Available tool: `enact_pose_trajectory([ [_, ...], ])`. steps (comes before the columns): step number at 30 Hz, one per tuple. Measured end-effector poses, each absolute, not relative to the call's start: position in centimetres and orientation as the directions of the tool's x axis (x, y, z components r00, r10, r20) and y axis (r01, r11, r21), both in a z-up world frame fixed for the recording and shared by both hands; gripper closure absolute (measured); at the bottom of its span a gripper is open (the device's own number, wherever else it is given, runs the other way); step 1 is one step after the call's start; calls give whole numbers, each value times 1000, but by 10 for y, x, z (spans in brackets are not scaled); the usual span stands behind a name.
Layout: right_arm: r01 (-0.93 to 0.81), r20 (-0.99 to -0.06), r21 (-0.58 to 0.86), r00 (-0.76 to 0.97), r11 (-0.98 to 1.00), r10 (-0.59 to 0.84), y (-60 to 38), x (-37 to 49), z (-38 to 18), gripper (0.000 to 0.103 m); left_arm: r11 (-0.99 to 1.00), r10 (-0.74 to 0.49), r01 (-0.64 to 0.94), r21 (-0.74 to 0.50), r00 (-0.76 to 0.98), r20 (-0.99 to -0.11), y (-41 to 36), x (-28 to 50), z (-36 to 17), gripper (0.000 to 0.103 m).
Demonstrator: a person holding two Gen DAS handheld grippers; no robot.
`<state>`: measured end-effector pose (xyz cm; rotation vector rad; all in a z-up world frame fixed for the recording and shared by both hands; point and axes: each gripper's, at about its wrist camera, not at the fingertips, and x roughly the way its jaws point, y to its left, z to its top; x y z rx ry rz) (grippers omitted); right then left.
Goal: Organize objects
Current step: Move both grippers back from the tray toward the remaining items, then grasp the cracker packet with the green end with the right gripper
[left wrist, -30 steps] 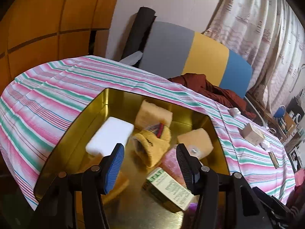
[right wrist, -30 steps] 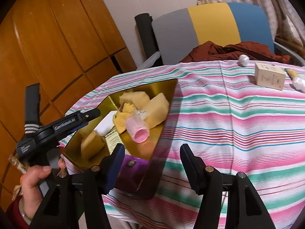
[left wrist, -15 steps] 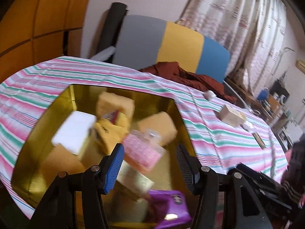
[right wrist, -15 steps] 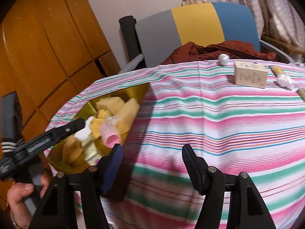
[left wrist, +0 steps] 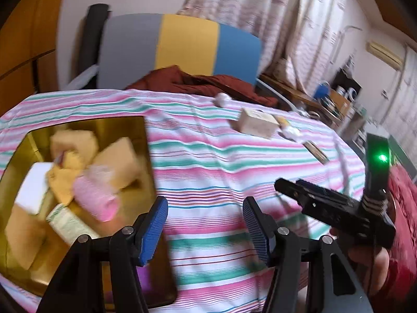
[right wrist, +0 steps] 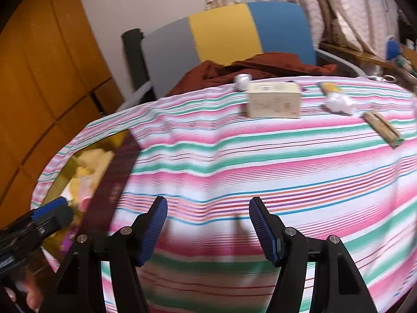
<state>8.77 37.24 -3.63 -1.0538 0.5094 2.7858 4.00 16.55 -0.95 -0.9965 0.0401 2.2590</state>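
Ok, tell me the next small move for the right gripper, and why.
Probably carry the right gripper forward to the cream box at the table's far edge. Its jaws are empty over bare striped cloth, and that box sits outside the gold tin holding the other items.

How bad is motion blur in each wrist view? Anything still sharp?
Left wrist: the gold tray and its contents smear; the cream box is soft. Right wrist: the near striped cloth blurs, the cream box is clearer. Gripper fingers stay sharp in both.

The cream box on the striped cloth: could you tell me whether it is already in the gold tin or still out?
Still out. The cream box sits on the striped cloth, far from the gold tin.
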Motion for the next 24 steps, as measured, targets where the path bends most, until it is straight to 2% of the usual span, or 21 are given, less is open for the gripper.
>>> enact_pose_trajectory([
  [3, -277, -669, 255, -743, -927, 38, 396, 94, -38, 37, -752, 576, -619, -229, -447, -685, 188, 42, -15, 39],
  [13, -435, -704, 214, -690, -874, 171, 479, 109, -51, 34, -692, 555, -692, -205, -329, -764, 245, 50, -40, 39],
  [20, -572, -707, 80, -610, -816, 358, 577, 96, -39, 34, -680, 535, -709, -188, -305, -788, 260, 53, -48, 39],
  [24, -603, -714, 47, -578, -796, 395, 628, 77, -33, 32, -682, 522, -707, -186, -293, -801, 263, 51, -51, 39],
])
